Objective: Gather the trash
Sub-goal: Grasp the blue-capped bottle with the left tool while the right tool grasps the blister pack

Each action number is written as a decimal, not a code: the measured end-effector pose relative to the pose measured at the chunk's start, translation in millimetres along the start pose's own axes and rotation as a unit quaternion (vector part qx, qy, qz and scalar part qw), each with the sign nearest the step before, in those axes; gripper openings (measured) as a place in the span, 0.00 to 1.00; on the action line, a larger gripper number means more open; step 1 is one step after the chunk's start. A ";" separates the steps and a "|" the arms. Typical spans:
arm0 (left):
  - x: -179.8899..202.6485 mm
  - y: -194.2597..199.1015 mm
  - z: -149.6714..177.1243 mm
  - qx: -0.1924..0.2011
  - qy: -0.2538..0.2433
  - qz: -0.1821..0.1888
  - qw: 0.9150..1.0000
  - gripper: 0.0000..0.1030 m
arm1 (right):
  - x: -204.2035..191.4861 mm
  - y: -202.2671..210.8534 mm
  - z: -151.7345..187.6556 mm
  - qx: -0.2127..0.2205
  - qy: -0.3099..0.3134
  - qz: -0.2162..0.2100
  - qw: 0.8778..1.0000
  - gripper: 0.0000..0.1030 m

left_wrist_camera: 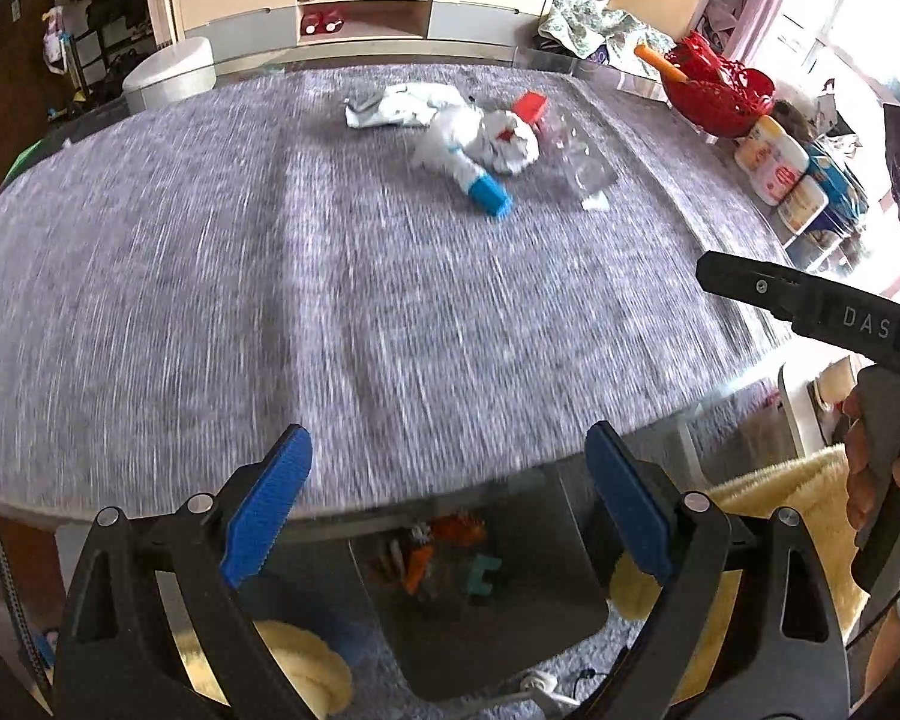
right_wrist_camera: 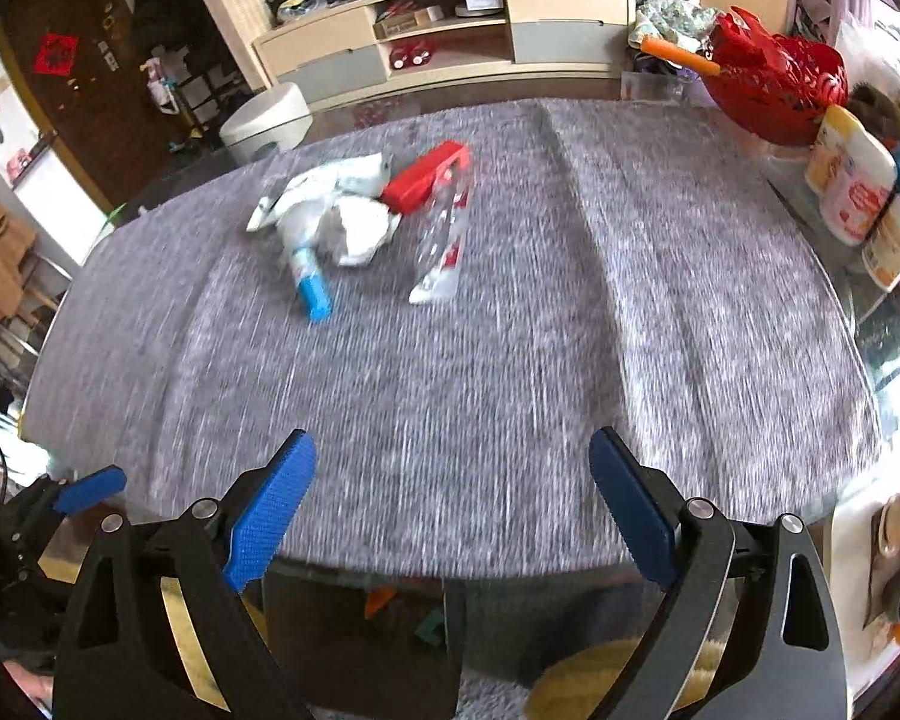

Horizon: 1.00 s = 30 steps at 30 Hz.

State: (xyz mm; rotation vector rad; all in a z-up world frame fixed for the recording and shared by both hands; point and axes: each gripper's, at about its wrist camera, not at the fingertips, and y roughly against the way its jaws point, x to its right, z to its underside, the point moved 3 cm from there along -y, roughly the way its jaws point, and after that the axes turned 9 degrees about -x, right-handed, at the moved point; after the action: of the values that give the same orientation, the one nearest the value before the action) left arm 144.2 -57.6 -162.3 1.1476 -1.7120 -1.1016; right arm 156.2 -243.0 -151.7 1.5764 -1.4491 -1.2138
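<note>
My left gripper (left_wrist_camera: 447, 501) and right gripper (right_wrist_camera: 450, 504) both gape, holding nothing, over the grey tablecloth's (left_wrist_camera: 270, 300) near edge; the trash pile (left_wrist_camera: 474, 138), blurred, perhaps crumpled tissue, lies far across.

Blurred by motion: cloth (left_wrist_camera: 270, 300) weave and trash pile (right_wrist_camera: 360, 210) far ahead of both tools, wrapper print unreadable. Under the table edge, just below the pads (left_wrist_camera: 267, 504), bin (left_wrist_camera: 480, 600) contents smeared, cut off by frame bottom.
</note>
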 end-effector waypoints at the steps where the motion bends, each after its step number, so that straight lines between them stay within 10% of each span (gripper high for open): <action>1: 0.3 -1.9 -4.9 0.000 -0.001 0.001 1.000 0.85 | 1.5 -2.0 -5.7 0.001 -0.001 0.001 1.000 0.90; 13: 12.9 -36.1 -77.1 -0.002 -0.019 0.008 1.000 0.83 | 11.2 -34.7 -74.2 0.005 -0.006 0.008 1.000 0.88; 30: 20.0 -85.8 -139.3 -0.005 -0.027 -0.010 1.000 0.38 | 5.7 -81.7 -101.7 -0.032 0.015 -0.004 0.999 0.69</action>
State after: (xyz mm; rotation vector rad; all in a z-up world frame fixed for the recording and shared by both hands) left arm 289.8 -127.2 -195.9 1.1412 -1.7378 -1.1612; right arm 280.1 -246.9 -192.7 1.5515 -1.3726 -1.2236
